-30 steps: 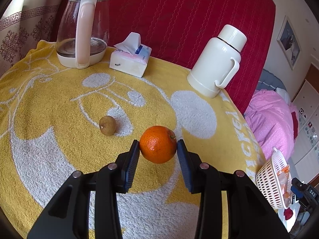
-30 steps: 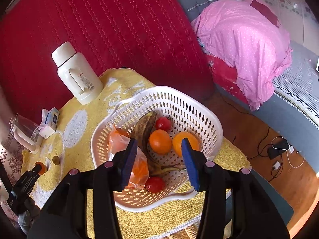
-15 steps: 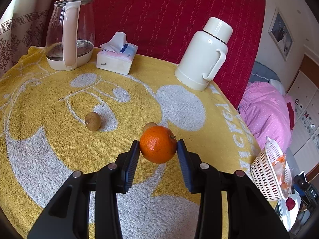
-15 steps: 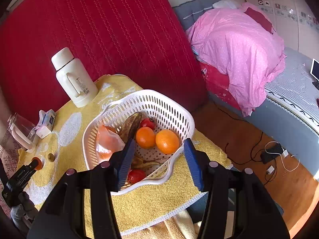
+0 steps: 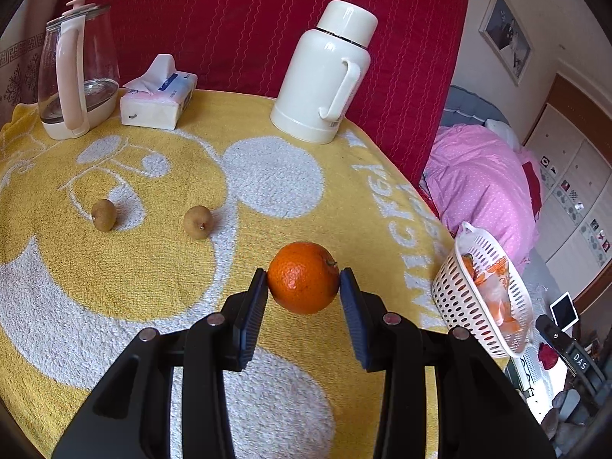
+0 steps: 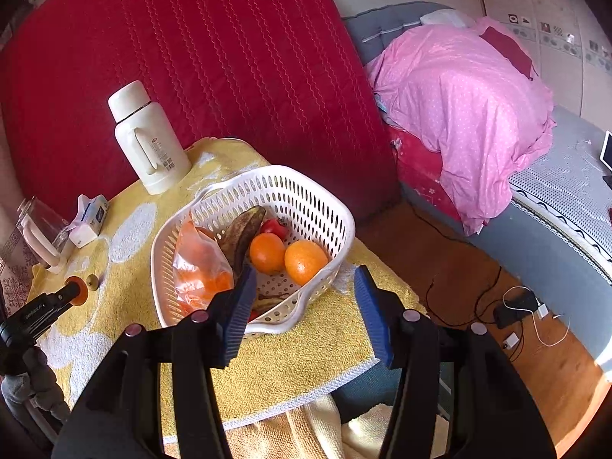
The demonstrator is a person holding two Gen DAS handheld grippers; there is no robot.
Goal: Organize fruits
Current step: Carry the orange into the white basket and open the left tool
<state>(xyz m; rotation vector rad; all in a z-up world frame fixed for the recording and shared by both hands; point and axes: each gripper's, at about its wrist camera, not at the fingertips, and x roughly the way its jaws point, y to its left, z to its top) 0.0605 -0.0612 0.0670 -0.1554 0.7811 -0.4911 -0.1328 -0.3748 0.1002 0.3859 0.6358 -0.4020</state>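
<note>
My right gripper (image 6: 302,310) has its jaws apart with nothing pinched; the near rim of the white basket (image 6: 346,225) sits between and just ahead of them. Beyond my left jaw I see a bag of orange pieces (image 6: 199,267) and a dark banana (image 6: 241,235); ahead of the gap, two oranges (image 6: 287,254) touch. Far off to the left, the other gripper (image 6: 74,292) grips an orange.

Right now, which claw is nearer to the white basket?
Right. The right claw hovers open at the white basket's near rim; the left claw, holding the orange, is farther across the table.
</note>
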